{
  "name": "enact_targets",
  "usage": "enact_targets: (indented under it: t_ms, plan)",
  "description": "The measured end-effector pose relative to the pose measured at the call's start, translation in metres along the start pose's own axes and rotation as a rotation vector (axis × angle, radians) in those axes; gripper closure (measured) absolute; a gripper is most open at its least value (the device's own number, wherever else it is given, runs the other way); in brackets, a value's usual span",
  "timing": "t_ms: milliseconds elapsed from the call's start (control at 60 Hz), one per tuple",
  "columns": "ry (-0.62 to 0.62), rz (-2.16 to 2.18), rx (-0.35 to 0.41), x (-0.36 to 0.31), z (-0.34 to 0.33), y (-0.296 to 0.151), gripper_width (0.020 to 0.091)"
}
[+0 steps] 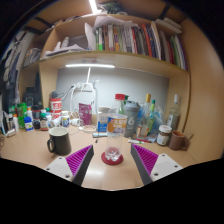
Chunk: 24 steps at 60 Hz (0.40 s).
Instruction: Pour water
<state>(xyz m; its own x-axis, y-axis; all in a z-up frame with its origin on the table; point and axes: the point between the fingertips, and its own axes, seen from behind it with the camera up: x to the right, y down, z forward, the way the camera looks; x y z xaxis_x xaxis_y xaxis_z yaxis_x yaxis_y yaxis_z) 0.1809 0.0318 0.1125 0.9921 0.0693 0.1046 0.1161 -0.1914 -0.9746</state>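
So the tool (112, 166) is spread wide here, nothing pinched, both purple pads (79, 160) facing each other across an open gap. Sitting just ahead of the fingertips, lined up with that gap, is a small clear glass cup (112, 155) on the wooden bench (30, 155). It has a reddish tint low down, could be a coaster or the base, can't tell. I also can't tell if there's any water in it.

Off to the left of the fingers there's a dark mug (59, 141), handle side hard to make out. Behind everything the back of the bench is crammed with bottles and jars (135, 118), a white jug-looking container (86, 104) with red print, and above that a shelf of books (130, 38) with a strip light (90, 66) under it.

My guess is the glass cup is what gets picked up, and the mug is where the water goes, but that's a guess from the layout.

Handling-wise: small glass, so light, rigid, and slick. The pads should help with grip, but glass won't give at all, so squeeze gently and evenly. I'd take it around the middle of the wall, not up at the rim where it could tip or slide out, and not so low that the fingers scrape the bench. If it's got water in it, keep it upright and move slowly, since a cup this short would slop over easily.
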Motion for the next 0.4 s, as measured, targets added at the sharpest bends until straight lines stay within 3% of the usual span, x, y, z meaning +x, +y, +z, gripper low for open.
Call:
enact_targets:
  t_ms: [400]
  plan:
    - [0.023,0.122,0.069,-0.042,-0.180,0.017,0.0258]
